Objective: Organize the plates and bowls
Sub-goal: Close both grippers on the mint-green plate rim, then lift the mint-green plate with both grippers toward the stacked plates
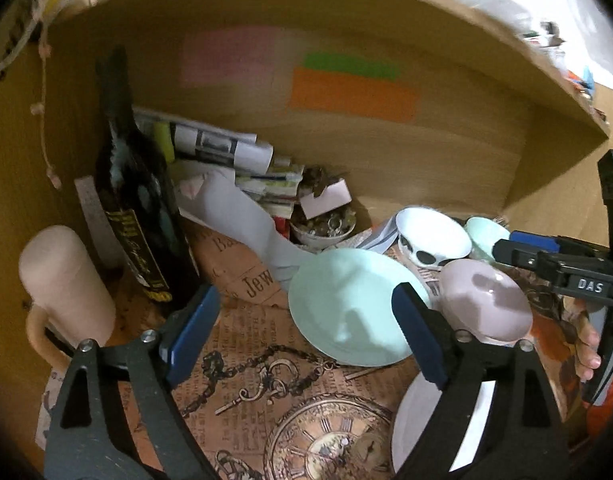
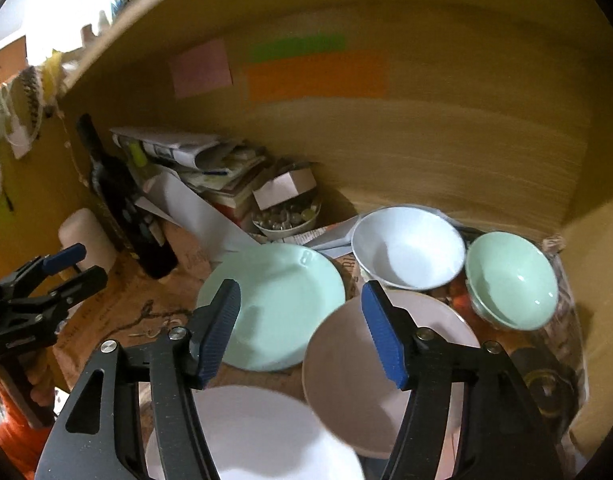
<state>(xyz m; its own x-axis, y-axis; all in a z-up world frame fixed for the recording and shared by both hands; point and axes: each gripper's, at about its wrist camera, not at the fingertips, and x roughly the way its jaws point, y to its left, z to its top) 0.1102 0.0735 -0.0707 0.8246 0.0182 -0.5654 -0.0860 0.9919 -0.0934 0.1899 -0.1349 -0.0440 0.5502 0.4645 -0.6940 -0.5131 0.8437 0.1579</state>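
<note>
Honestly, nothing is held at the moment: the left gripper (image 1: 306, 328) is spread wide with only the printed paper lining (image 1: 242, 344) of the surface seen between its pads, and the right gripper (image 2: 302, 332) is spread about halfway, hovering above the dishes with no pad pressed on anything.

Nearest, a white plate (image 2: 258, 432) is seen at the bottom edge under the right gripper, with a pinkish bowl (image 2: 346, 368) just beside it, apparently overlapping its rim. Next comes the mint plate (image 2: 282, 300), then farther back a white bowl (image 2: 406, 248) and a green bowl (image 2: 510, 276) side by side near the back corner.

Risks, as a guess: everything is packed tight, so a rim could easily be clipped by a blue pad on the way down, and the pinkish bowl could be tipped or slid if a neighbour is nudged. Smooth glazed rims could also be lost from a shallow pinch.

Around it, room is tight. On the left a pale mug (image 1: 62, 280) and a dark bottle (image 1: 134, 216) are stood close together, and the bottle could be knocked over by a careless swing of the left gripper. Behind those, a paper pile (image 1: 226, 160) and a small dish of trinkets (image 1: 322, 224) are crammed against the back wall (image 1: 386, 144), so little free space is left for sorting.
</note>
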